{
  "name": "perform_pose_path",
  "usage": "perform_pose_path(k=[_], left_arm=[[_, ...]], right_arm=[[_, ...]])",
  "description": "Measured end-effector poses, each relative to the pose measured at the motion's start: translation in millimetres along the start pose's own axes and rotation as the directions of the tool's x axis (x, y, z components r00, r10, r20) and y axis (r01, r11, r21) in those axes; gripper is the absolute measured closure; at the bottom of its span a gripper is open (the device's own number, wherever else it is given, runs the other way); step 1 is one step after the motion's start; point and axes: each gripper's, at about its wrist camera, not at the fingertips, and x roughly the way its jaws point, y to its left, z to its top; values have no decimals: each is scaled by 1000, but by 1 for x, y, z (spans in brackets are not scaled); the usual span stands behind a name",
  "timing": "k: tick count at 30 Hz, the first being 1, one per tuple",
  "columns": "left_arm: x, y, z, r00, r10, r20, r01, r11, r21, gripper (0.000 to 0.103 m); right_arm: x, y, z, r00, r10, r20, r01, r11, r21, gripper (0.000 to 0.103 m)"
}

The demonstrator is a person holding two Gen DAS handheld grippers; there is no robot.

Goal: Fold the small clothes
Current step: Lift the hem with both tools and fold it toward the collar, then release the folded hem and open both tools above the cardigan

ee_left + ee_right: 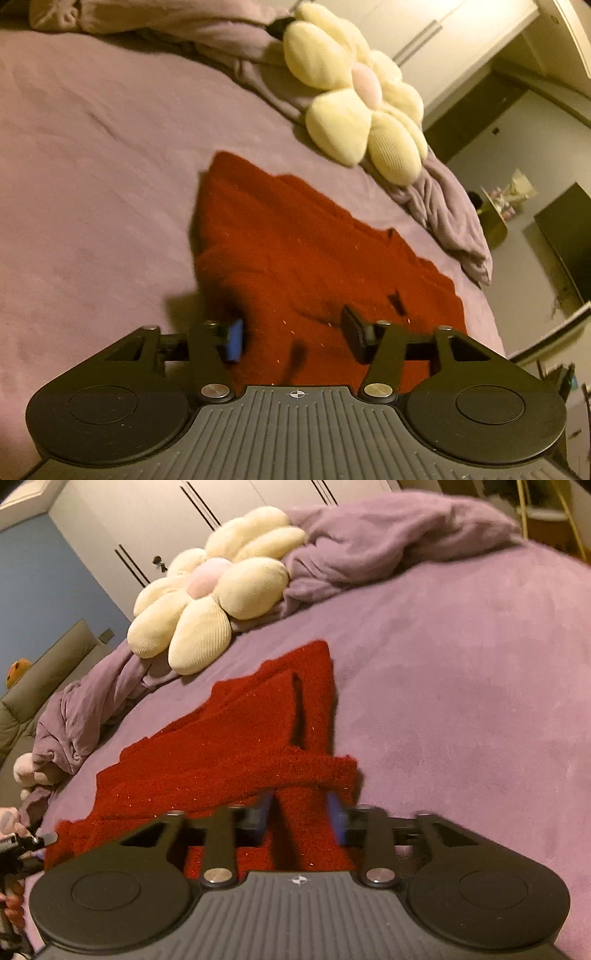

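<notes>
In the left wrist view, a fuzzy red knitted garment [295, 251] lies crumpled across the centre and lower middle of the frame on a mauve suede-like bed cover [92, 166]. Its pile is soft and flecked with glints, and its left edge is rolled up into a thick fold. At the upper centre right sits a cream ribbed plush flower cushion [354, 99] with a pale pink centre, resting on a bunched mauve blanket [443, 206] that runs down the right side. A dark flat screen [565, 236] stands at the far right. The left gripper [291, 338] hangs low over the garment, jaws roughly half apart; red knit lies between the blue pad and the black pad, but neither visibly presses it.

In the right wrist view, the same red garment [229, 746] spreads from the centre to the lower left, one strip of it draped crosswise just above the fingers. The flower cushion [210, 590] lies at the upper left, the blanket [388, 542] across the top. White wardrobe doors [166, 513] stand behind. The right gripper [301, 812] has its jaws about half apart with a fold of red knit rising between the blue pads, which touch it on both sides.
</notes>
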Motion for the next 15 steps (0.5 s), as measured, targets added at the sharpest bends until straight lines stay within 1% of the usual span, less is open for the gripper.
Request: perform_pose_path(k=[2,4,6,7,8,9,10,12,13,14,15], left_arm=[[4,-2,1,1000,11,-3,-11,1000,18,43],[7,-1,1,1000,22,-11,-22,1000,13,48],[8,-2,2,999,41,-7,-41,999,16,74],[8,-3,2,998,55,-7,-54,998,22,81],[8,-4,1,998,66,-5,-66,997,32,85],[7,-6,0,997,78,-2,-77,996,44,86],[6,-7,-1,996,89,2,-89,995,54,86],[1,-14,-1,993,113,14,-114,990,78,87],[-3,-19,-1,993,119,21,-120,989,91,87],[-6,-22,-2,993,113,33,-115,988,103,87],[-11,-26,-1,994,98,44,-102,988,114,87]], right_arm=[[2,0,1,1000,-3,0,3,1000,5,51],[6,0,2,1000,14,-14,-14,1000,7,47],[9,3,2,1000,18,-23,-18,1000,-2,47],[9,5,1,1000,9,-22,-9,1000,-15,48],[10,7,0,1000,2,-19,-3,999,-32,56],[9,10,-1,1000,-13,-14,13,998,-59,63],[9,12,-2,1000,-21,-11,20,997,-80,65],[5,17,-5,999,-40,4,40,992,-117,75],[2,18,-5,999,-49,9,49,990,-129,79],[-3,21,-5,998,-56,24,59,988,-144,91],[-8,24,-6,997,-60,39,65,985,-158,93]])
